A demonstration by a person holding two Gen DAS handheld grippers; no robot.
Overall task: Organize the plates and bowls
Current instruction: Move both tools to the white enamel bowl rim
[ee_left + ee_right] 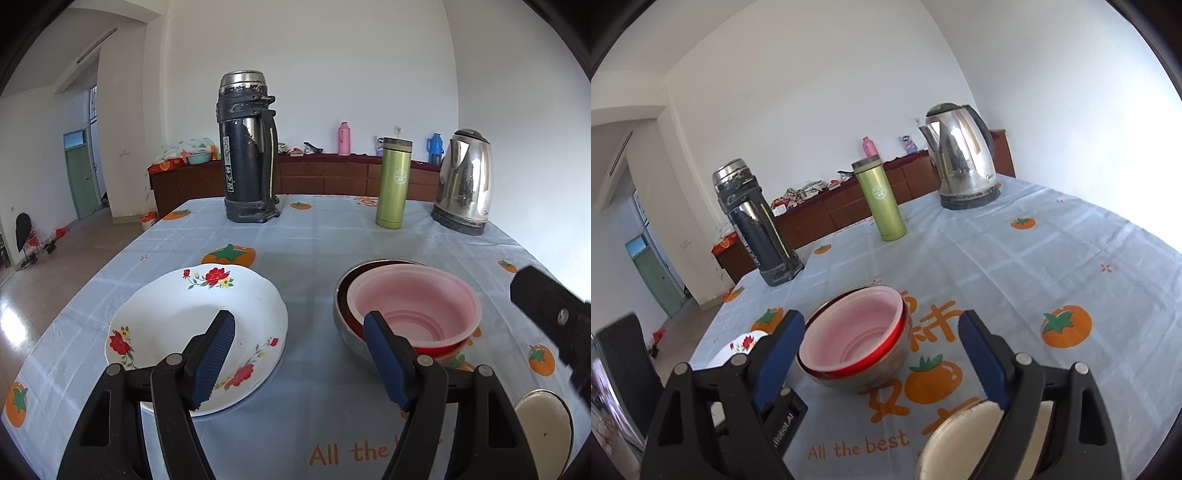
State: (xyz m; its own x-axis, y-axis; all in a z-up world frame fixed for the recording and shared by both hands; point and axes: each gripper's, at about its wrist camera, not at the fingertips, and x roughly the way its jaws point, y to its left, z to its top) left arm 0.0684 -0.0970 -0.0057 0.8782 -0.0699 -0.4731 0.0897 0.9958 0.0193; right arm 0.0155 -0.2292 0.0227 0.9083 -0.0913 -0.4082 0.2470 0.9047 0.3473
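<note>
A white plate with red flowers [177,317] lies on the tablecloth at the left; its edge shows in the right wrist view [738,345]. A pink bowl [413,302] sits nested in a red bowl inside a steel bowl [341,317]; the stack also shows in the right wrist view [857,339]. A cream enamel dish [956,439] lies at the near right, also in the left wrist view [543,424]. My left gripper [299,332] is open and empty, hovering between plate and bowls. My right gripper [879,332] is open and empty, just before the bowl stack.
At the table's far side stand a dark thermos [247,155], a green flask [393,182] and a steel kettle [465,181]. The blue tablecloth [314,243] has orange fruit prints. A wooden sideboard [325,177] lines the back wall.
</note>
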